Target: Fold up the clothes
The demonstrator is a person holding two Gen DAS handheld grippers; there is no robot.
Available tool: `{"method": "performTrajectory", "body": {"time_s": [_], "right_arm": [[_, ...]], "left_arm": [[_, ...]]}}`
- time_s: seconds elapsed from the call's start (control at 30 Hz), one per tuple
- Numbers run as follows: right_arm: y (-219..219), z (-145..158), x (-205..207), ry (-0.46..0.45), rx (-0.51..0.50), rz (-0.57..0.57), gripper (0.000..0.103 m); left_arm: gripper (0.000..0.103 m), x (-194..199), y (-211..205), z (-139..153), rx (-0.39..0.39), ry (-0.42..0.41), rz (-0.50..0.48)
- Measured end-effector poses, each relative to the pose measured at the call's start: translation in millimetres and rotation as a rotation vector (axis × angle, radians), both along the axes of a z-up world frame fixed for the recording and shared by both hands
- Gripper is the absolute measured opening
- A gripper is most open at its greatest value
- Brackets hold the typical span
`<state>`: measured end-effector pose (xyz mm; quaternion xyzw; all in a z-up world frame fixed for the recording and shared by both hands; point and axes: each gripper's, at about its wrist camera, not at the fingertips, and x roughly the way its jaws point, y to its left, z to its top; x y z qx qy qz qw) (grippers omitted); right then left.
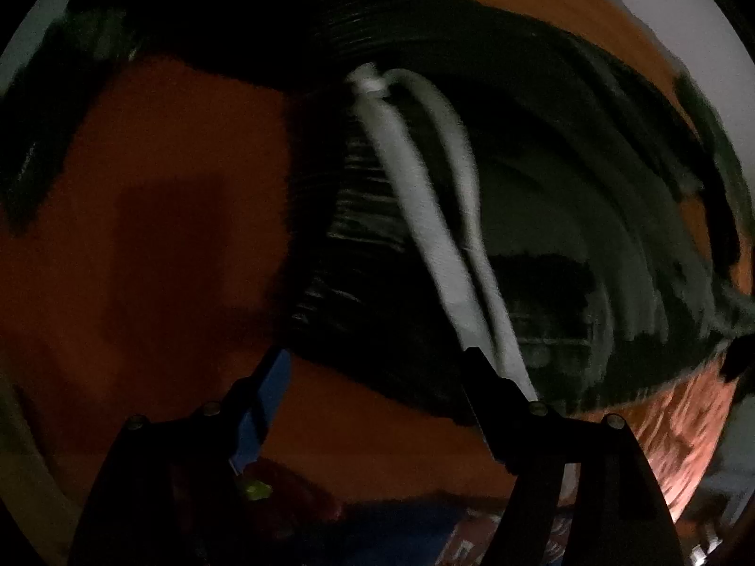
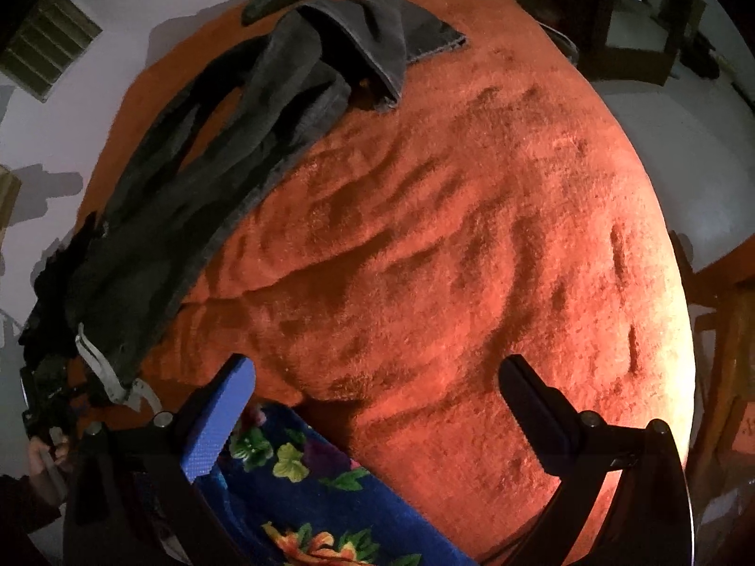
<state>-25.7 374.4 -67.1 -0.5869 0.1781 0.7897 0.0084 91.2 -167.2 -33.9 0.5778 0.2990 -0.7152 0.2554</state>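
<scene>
Dark grey trousers [image 2: 198, 151] lie stretched along the left side of an orange blanket [image 2: 448, 236], waistband end near, leg ends far with a cuff folded over. White drawstrings [image 2: 101, 368] hang from the waistband. In the left wrist view the trousers [image 1: 542, 188] fill the blurred, dim frame, with the white drawstrings [image 1: 439, 217] running down the middle. My left gripper [image 1: 377, 363] is open just above the waistband, empty. My right gripper [image 2: 377, 372] is open and empty over bare blanket, to the right of the trousers.
A blue floral cloth [image 2: 302, 486] lies at the blanket's near edge under the right gripper. White floor surrounds the bed. Wooden furniture [image 2: 627, 14] stands at the far right and a wooden frame [image 2: 722, 368] at the right.
</scene>
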Motion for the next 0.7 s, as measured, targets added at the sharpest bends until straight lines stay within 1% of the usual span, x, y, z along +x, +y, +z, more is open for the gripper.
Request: {"method": "performTrajectory", "body": {"time_s": [0.1, 0.23, 0.3, 0.33, 0.4, 0.43, 0.47, 0.5, 0.53, 0.57, 0.6, 0.63, 0.7], "right_arm": [[-12.7, 3.1, -1.3, -0.007, 0.02, 0.031, 0.103], [-35.4, 10.5, -4.8, -0.003, 0.049, 0.111, 0.103], [-46.1, 13.1, -7.8, -0.004, 0.079, 0.142, 0.103], [-50.1, 13.8, -9.3, -0.009, 0.089, 0.15, 0.103], [-57.0, 15.1, -11.6, -0.021, 0.104, 0.162, 0.103], [-59.8, 15.3, -12.2, -0.028, 0.107, 0.17, 0.103], [-62.9, 14.9, -12.7, -0.036, 0.115, 0.178, 0.103], [-66.1, 14.4, -13.2, -0.044, 0.124, 0.185, 0.103], [-69.1, 13.6, -13.1, -0.05, 0.133, 0.192, 0.103], [-72.2, 12.9, -13.0, -0.055, 0.136, 0.2, 0.103], [-75.4, 13.5, -12.8, -0.056, 0.139, 0.21, 0.103], [-78.6, 14.5, -12.7, -0.055, 0.142, 0.22, 0.103], [-84.0, 18.6, -13.1, -0.044, 0.154, 0.239, 0.103]], "left_arm": [[0.075, 5.1, -14.5, -11.5, 0.052, 0.019, 0.026], [0.075, 8.9, -26.5, -27.3, 0.116, 0.033, 0.032], [0.075, 9.8, -32.2, -34.4, 0.156, 0.051, 0.052], [0.075, 9.0, -34.5, -36.4, 0.167, 0.065, 0.063], [0.073, 5.9, -36.1, -37.4, 0.161, 0.076, 0.064], [0.067, 4.5, -35.7, -36.6, 0.144, 0.081, 0.056], [0.055, 3.4, -33.7, -34.1, 0.11, 0.085, 0.037], [0.048, 1.8, -29.8, -30.4, 0.067, 0.092, 0.0], [0.044, -0.4, -23.6, -25.0, 0.013, 0.102, -0.058], [0.032, -1.9, -16.9, -18.5, -0.046, 0.116, -0.111], [0.023, -1.7, -10.8, -10.4, -0.106, 0.134, -0.148], [0.022, 0.1, -8.7, -2.5, -0.139, 0.154, -0.155], [0.018, 6.4, -12.8, 11.7, -0.144, 0.193, -0.119]]}}
